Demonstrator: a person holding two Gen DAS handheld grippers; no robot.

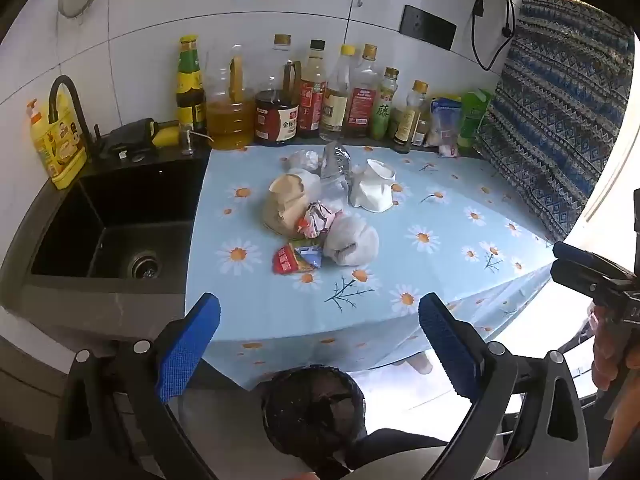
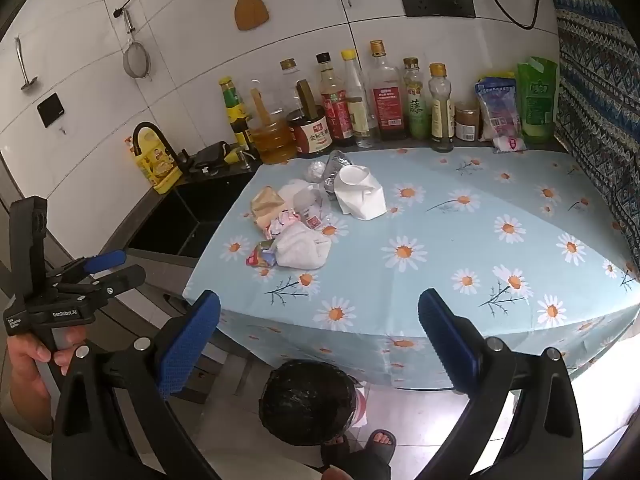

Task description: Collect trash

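1. The trash [image 1: 320, 208] lies in a loose heap on the worktop [image 1: 440, 264], toward its sink side and well back from the near edge.
2. The heap holds a crushed brown paper bag [image 1: 286, 204], a dented white paper cup [image 2: 360, 194] on its side, a crumpled clear plastic bottle [image 1: 335, 164], a soft white wad [image 1: 352, 242] and a small red and yellow wrapper [image 1: 294, 260].
3. A smooth light-blue cloth printed with daisies covers the worktop and hangs over its front edge.
4. A round bin [image 2: 308, 398] lined with a glossy black bag stands on the floor below that edge.
5. A matte black sink [image 1: 116, 224] sits left of the cloth, and glass and plastic bottles [image 2: 360, 104] line the tiled wall.
6. The left gripper [image 1: 320, 328] tilts downward short of the worktop edge, its ribbed blue pads [image 1: 188, 344] wide apart with nothing between them.
7. The right gripper [image 2: 320, 328] has the same downward tilt, pads spread wide and empty.
8. A hand [image 2: 36, 364] clasps the left gripper's handle from below.
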